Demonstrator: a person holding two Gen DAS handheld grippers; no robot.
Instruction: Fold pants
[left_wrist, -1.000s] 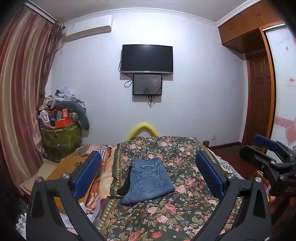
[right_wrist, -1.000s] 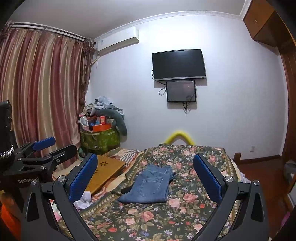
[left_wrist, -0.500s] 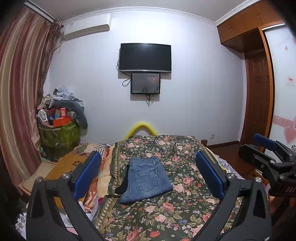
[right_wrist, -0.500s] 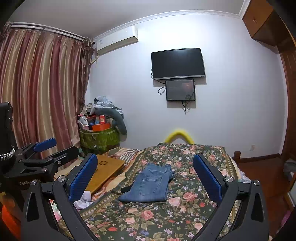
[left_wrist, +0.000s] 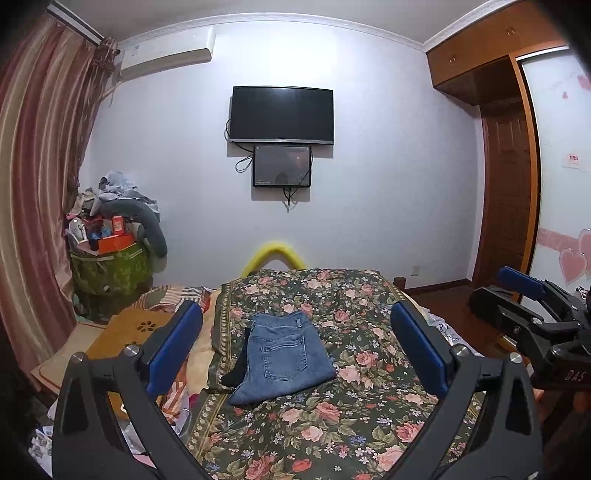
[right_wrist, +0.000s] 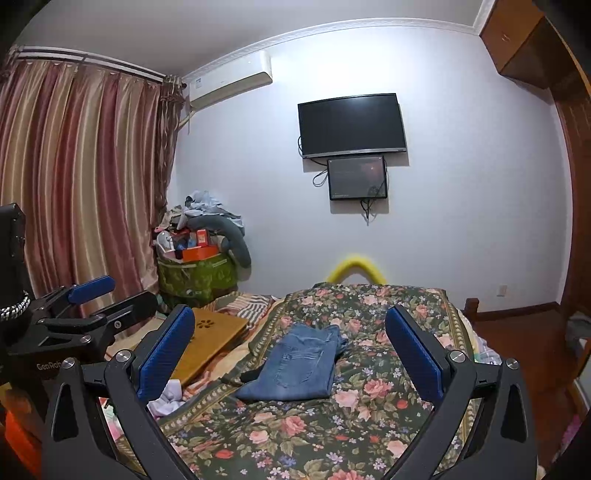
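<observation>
Left gripper (left_wrist: 295, 341) jaws wide open, empty, has drifted slightly since a second ago. Folded blue denim pants (left_wrist: 282, 360) lie flat mid floral bedspread (left_wrist: 369, 402), untouched. Right gripper (right_wrist: 290, 341) jaws open too, backed off; fold looks finished.

We note open floral bedspread (left_wrist: 369, 373) right of and before folded jeans (left_wrist: 282, 356): free passage. Left side obstructed: wooden board (right_wrist: 212, 338), white cloth (right_wrist: 166, 397). Both grippers raised, spread wide, clear of jeans.
</observation>
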